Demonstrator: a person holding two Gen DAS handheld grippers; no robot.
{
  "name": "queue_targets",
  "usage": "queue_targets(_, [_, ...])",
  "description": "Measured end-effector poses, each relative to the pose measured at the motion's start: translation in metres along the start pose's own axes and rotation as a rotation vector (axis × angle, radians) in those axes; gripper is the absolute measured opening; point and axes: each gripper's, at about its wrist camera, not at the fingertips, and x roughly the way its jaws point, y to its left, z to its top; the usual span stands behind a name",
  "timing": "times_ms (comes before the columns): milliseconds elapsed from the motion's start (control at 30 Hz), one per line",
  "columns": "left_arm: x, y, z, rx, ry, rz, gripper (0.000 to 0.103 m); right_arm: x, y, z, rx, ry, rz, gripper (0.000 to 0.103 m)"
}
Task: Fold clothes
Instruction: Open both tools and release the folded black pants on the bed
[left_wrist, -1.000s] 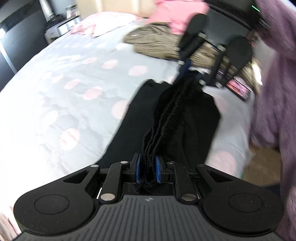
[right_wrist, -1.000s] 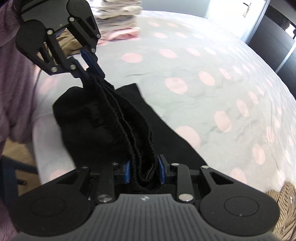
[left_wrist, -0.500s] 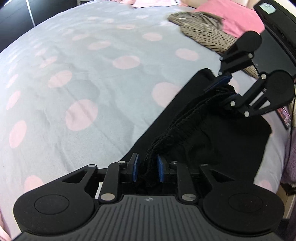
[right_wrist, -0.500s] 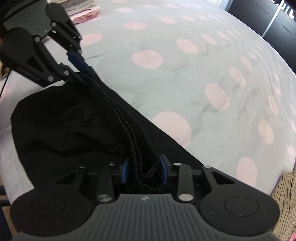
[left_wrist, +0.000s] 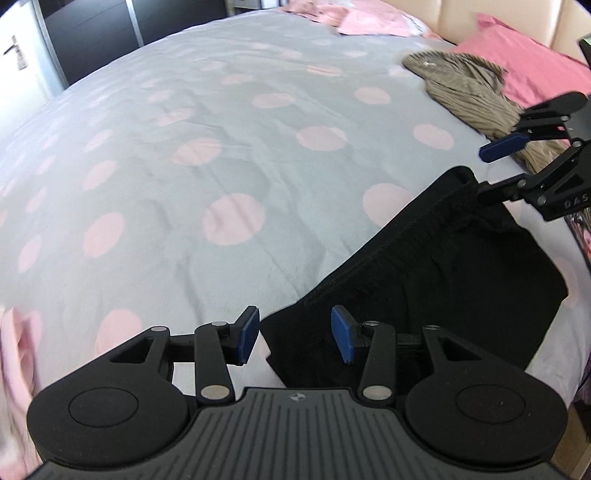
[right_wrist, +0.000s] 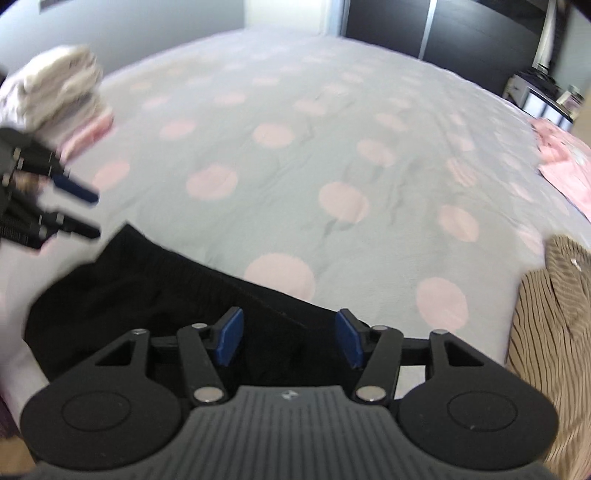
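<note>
The black garment (left_wrist: 424, 280) lies flat at the near edge of the bed (left_wrist: 221, 147). Left gripper (left_wrist: 293, 336): jaws opening, pads clear of the cloth below them. Right gripper (right_wrist: 288, 339): jaws opening, likewise gripping nothing. Only the left view shows the pink pillow (left_wrist: 524, 62); only the right view shows the folded stack (right_wrist: 55, 96). The striped garment (right_wrist: 554, 317) lies right. The dotted cover beyond is open.

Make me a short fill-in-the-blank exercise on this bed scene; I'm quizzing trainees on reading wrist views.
1. The bedspread is grey with ____ dots.
2. The garment lying by both tools is ____ in colour.
3. The jaws of the left tool, now opening, grip ____.
4. The striped top is ____, not folded.

Missing words: pink; black; nothing; crumpled
</note>
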Motion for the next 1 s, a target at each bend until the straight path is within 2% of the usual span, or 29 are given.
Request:
queue_targets(100, [-0.018, -0.008, -0.013, 0.02, -0.021, -0.044, 0.041, -0.019, 0.0, -0.01, 0.065, -0.005, 0.039, 0.059])
queue_targets(267, [-0.048, -0.021, -0.049, 0.115, -0.033, -0.094, 0.044, -0.042, 0.018, -0.045, -0.007, -0.005, 0.05, 0.059])
queue_targets(433, [-0.062, -0.03, -0.086, 0.175, -0.021, -0.119, 0.048, -0.051, 0.025, -0.083, 0.012, 0.011, 0.058, 0.057])
queue_targets(567, [-0.063, -0.04, -0.117, 0.21, -0.008, -0.146, 0.05, -0.049, 0.028, -0.112, 0.014, 0.045, 0.057, 0.05])
queue_targets(633, [-0.058, -0.047, -0.13, 0.237, 0.0, -0.135, 0.05, -0.047, 0.03, -0.125, 0.009, 0.059, 0.052, 0.047])
queue_targets(700, [-0.05, -0.056, -0.139, 0.268, 0.0, -0.105, 0.047, -0.042, 0.03, -0.135, 0.0, 0.062, 0.043, 0.038])
queue_targets(733, [-0.047, -0.06, -0.141, 0.279, -0.009, -0.091, 0.046, -0.04, 0.03, -0.138, 0.001, 0.06, 0.037, 0.034])
queue_targets(800, [-0.042, -0.067, -0.141, 0.285, -0.04, -0.072, 0.039, -0.035, 0.029, -0.141, 0.013, 0.058, 0.026, 0.015])
queue_targets(833, [-0.04, -0.067, -0.139, 0.268, -0.052, -0.078, 0.031, -0.032, 0.028, -0.142, 0.023, 0.06, 0.02, 0.014])
queue_targets(867, [-0.038, -0.067, -0.137, 0.248, -0.059, -0.089, 0.023, -0.03, 0.024, -0.141, 0.051, 0.069, 0.015, 0.008])
queue_targets(900, [-0.035, -0.066, -0.135, 0.231, -0.058, -0.093, 0.018, -0.028, 0.021, -0.141, 0.081, 0.076, 0.015, 0.006])
queue_targets(933, [-0.032, -0.065, -0.133, 0.217, -0.049, -0.091, 0.007, -0.027, 0.019, -0.14, 0.102, 0.082, 0.016, 0.006])
queue_targets(1000, [-0.024, -0.062, -0.132, 0.19, 0.005, -0.09, 0.002, -0.023, 0.017, -0.141, 0.123, 0.099, 0.007, 0.006])
